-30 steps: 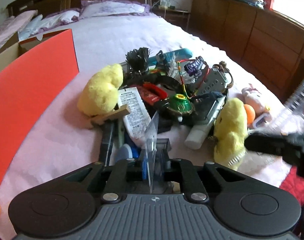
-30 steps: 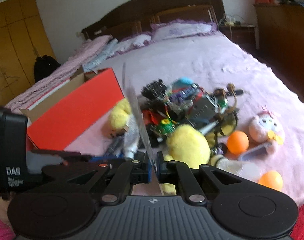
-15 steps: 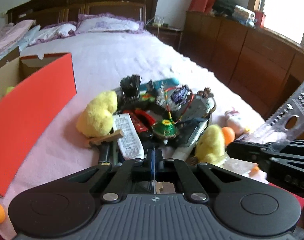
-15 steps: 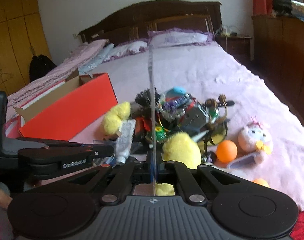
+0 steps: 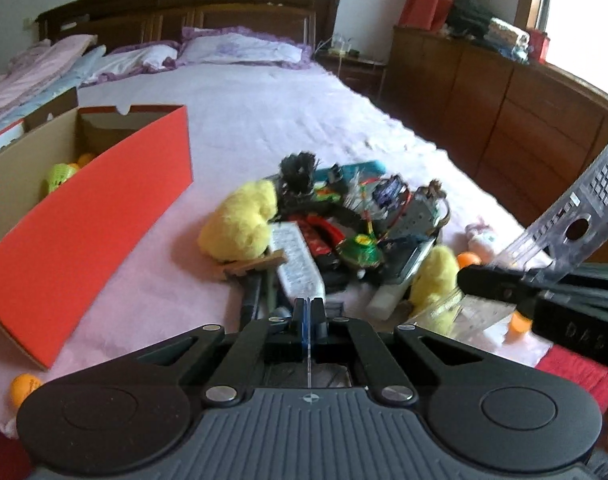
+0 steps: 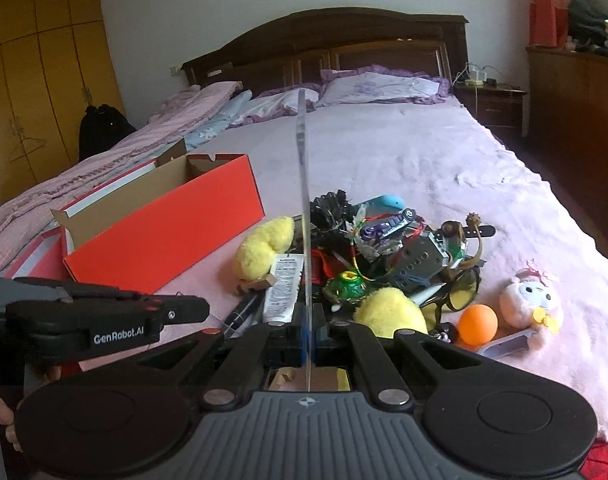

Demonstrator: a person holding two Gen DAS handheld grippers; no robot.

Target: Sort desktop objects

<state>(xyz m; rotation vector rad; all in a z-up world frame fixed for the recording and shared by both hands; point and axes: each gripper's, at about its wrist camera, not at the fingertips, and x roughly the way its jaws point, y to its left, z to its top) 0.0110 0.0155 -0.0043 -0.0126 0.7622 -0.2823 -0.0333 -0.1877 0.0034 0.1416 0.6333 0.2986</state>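
Note:
My left gripper (image 5: pixel 309 308) is shut on a thin clear plastic piece (image 5: pixel 309 360), seen edge-on between its fingers. My right gripper (image 6: pixel 309 316) is shut on a clear plastic ruler (image 6: pixel 303 184) that stands upright; in the left wrist view this ruler (image 5: pixel 576 232) slants up at the right. Both grippers hover side by side above the near end of a pile on the pink bedspread (image 5: pixel 264 128): a yellow plush (image 5: pixel 240 224), a white tube (image 5: pixel 300 264), a green top (image 5: pixel 360 250) and dark glasses (image 6: pixel 460 296). A red box (image 5: pixel 84 216) lies open at the left.
The box holds a yellow-green shuttlecock (image 5: pixel 60 174). Right of the pile lie a pink plush (image 6: pixel 532 300) and an orange ball (image 6: pixel 478 322); another orange ball (image 5: pixel 24 386) sits by the box's near corner. Wooden cabinets (image 5: pixel 504 128) line the right side of the bed.
Both grippers have risen and drawn back from the pile. The right gripper's ruler has turned from tilted to upright. The left gripper's fingers have shut tight on the clear piece.

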